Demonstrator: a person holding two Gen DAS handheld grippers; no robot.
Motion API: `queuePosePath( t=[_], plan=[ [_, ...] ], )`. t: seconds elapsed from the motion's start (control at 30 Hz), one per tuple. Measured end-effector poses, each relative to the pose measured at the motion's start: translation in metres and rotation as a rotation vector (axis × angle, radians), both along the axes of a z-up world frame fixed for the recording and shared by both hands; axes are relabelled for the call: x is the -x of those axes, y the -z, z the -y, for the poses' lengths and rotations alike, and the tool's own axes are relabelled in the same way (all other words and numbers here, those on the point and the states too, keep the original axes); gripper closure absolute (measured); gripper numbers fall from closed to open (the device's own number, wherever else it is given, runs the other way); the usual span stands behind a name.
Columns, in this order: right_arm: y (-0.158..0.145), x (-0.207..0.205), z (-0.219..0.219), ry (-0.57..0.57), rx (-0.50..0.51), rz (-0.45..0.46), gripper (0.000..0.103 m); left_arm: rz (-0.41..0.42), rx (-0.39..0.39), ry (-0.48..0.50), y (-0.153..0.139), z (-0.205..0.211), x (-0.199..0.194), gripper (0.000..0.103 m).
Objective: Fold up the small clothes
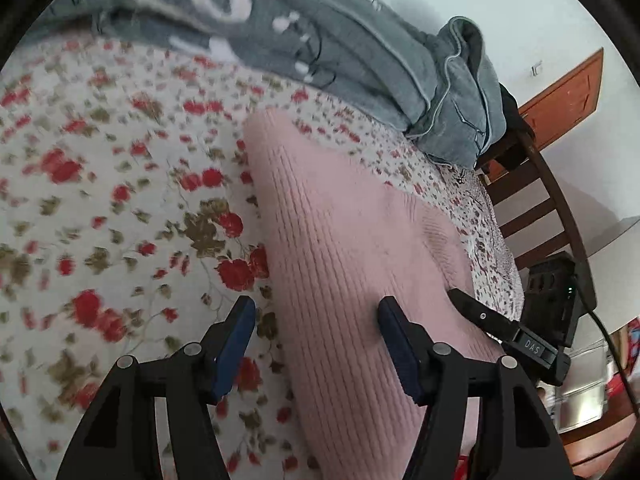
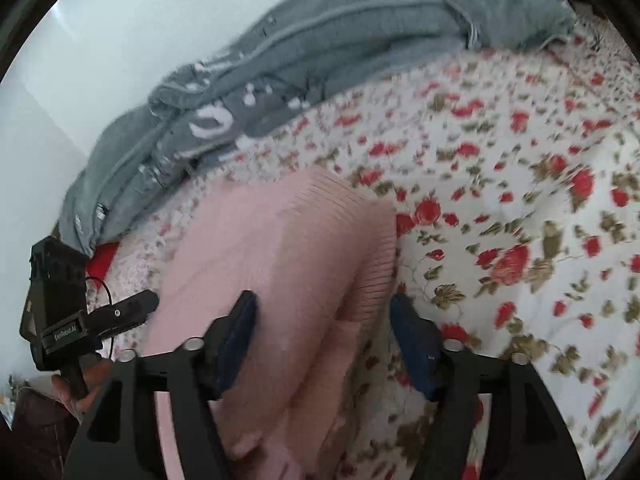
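A pink ribbed knit garment (image 1: 340, 232) lies on a bed sheet printed with red flowers (image 1: 100, 200). My left gripper (image 1: 318, 320) hangs open just above the garment's left edge; its left finger is over the sheet and its right finger over the knit. In the right wrist view the same garment (image 2: 280, 240) shows its ribbed hem (image 2: 372, 264). There my right gripper (image 2: 324, 316) stands open over the hem side, with the pink cloth lying between its blue pads (image 2: 412, 340) but not pinched. Each gripper shows at the edge of the other's view.
A grey patterned blanket (image 1: 320, 40) is bunched along the far side of the bed (image 2: 320, 32), against a pale wall. A dark wooden chair (image 1: 532, 208) and an orange-brown door (image 1: 568, 88) stand past the bed's edge. A hand (image 2: 80, 392) holds the other gripper's handle.
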State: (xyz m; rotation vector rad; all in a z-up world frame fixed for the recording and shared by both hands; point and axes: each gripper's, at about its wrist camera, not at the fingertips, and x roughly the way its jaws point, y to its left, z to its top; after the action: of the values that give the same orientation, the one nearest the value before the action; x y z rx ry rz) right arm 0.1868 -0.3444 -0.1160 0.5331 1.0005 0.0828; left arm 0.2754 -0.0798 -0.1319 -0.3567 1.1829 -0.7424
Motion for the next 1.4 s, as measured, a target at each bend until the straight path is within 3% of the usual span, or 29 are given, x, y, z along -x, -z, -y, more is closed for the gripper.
queuePosePath(
  t=[0.13, 0.2, 0.27, 0.37, 0.57, 0.77, 0.9, 1.0, 1.1, 1.23, 1.33, 1.4],
  plan=[
    [0.006, -0.012, 0.0, 0.003, 0.005, -0.013, 0.029, -0.043, 0.059, 0.018, 0.019, 0.009, -0.008, 0.04],
    [0.006, -0.016, -0.004, -0.002, 0.027, -0.013, 0.03, -0.046, 0.07, 0.018, 0.021, 0.012, -0.01, 0.046],
    [0.007, -0.02, -0.009, -0.027, 0.011, -0.005, 0.049, -0.045, 0.068, 0.015, 0.018, 0.015, -0.01, 0.06],
    [-0.004, -0.02, -0.013, -0.052, 0.027, 0.029, 0.071, -0.006, 0.05, 0.009, 0.006, 0.015, -0.007, 0.069],
    [-0.041, -0.015, -0.037, -0.057, 0.007, 0.085, 0.075, 0.012, 0.106, -0.015, -0.021, -0.015, -0.011, 0.071],
    [-0.049, -0.039, -0.094, -0.135, -0.07, 0.121, 0.078, 0.078, 0.066, -0.122, -0.051, -0.086, -0.024, 0.071],
    [-0.036, -0.068, -0.132, -0.19, -0.1, 0.106, 0.078, 0.078, -0.038, -0.177, -0.044, -0.118, -0.032, 0.071],
    [-0.007, -0.092, -0.155, -0.185, 0.019, 0.042, 0.078, 0.023, -0.069, -0.208, -0.015, -0.126, -0.042, 0.069],
    [0.004, -0.096, -0.16, -0.139, 0.183, 0.033, 0.073, 0.059, -0.088, -0.226, 0.0, -0.124, -0.045, 0.055],
    [-0.029, -0.078, -0.164, -0.12, 0.331, 0.103, 0.071, 0.193, -0.14, -0.268, -0.021, -0.122, -0.034, 0.054],
    [-0.065, -0.055, -0.183, -0.129, 0.504, 0.233, 0.071, 0.303, -0.132, -0.293, -0.044, -0.124, -0.02, 0.053],
    [-0.082, -0.034, -0.199, -0.167, 0.541, 0.335, 0.071, 0.379, -0.116, -0.294, -0.055, -0.126, -0.001, 0.053]
  ],
)
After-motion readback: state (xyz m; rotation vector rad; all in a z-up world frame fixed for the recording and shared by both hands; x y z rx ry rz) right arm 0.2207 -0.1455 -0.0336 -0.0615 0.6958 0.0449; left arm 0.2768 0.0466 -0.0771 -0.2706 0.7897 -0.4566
